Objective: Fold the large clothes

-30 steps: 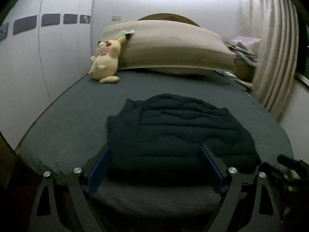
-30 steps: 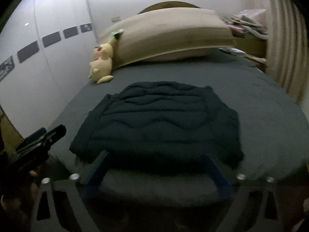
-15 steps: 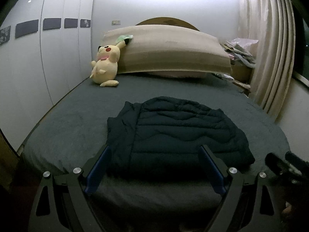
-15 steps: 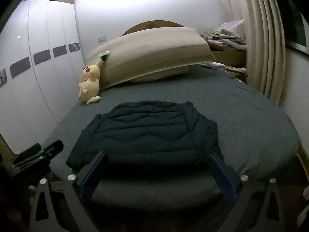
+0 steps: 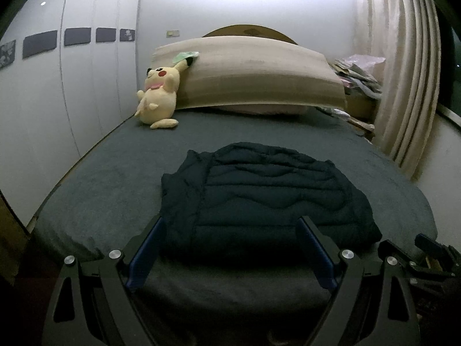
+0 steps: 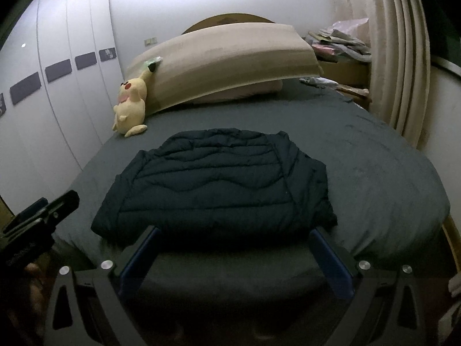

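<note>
No legible writing. One dark quilted jacket (image 5: 259, 199) lies folded on the bed (image 5: 109, 178), near its foot. One plush toy (image 5: 158, 98). Left hand-held gripper (image 5: 230, 248) and right hand-held gripper (image 6: 234, 256): both released, empty.

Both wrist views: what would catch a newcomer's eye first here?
The dark quilted jacket, folded into a compact block, lies in the middle of the grey bed. At the head of the bed a yellow plush toy leans against a long beige cushion. Both tools hang open at the near edge, holding nothing.
</note>
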`<state>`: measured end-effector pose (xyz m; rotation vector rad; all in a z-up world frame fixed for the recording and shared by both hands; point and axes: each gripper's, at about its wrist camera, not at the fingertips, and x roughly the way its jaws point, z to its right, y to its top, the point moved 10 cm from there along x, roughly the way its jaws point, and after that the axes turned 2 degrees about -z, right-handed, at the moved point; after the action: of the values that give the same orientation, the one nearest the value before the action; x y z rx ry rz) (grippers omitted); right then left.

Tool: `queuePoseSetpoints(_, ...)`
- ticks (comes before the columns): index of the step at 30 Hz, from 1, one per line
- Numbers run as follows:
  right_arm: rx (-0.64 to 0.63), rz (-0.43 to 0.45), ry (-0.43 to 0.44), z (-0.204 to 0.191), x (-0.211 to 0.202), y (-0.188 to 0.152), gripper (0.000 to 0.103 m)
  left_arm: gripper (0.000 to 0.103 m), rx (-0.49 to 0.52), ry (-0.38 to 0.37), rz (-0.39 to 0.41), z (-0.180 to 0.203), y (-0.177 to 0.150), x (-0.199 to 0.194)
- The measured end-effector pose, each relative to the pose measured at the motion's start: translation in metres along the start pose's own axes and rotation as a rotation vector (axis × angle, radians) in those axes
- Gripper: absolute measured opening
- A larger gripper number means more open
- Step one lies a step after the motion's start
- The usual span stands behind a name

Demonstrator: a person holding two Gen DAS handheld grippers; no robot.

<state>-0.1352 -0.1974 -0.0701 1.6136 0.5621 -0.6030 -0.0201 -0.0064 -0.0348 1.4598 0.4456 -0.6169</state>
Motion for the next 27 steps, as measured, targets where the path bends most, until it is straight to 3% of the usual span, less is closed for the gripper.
queuePoseSetpoints(27,-0.022,0.03,-0.036,0.0014,-0.0084,0.0033,0.103,0.091,0.007,0.01,0.012,-0.0021,0.002,-0.0013)
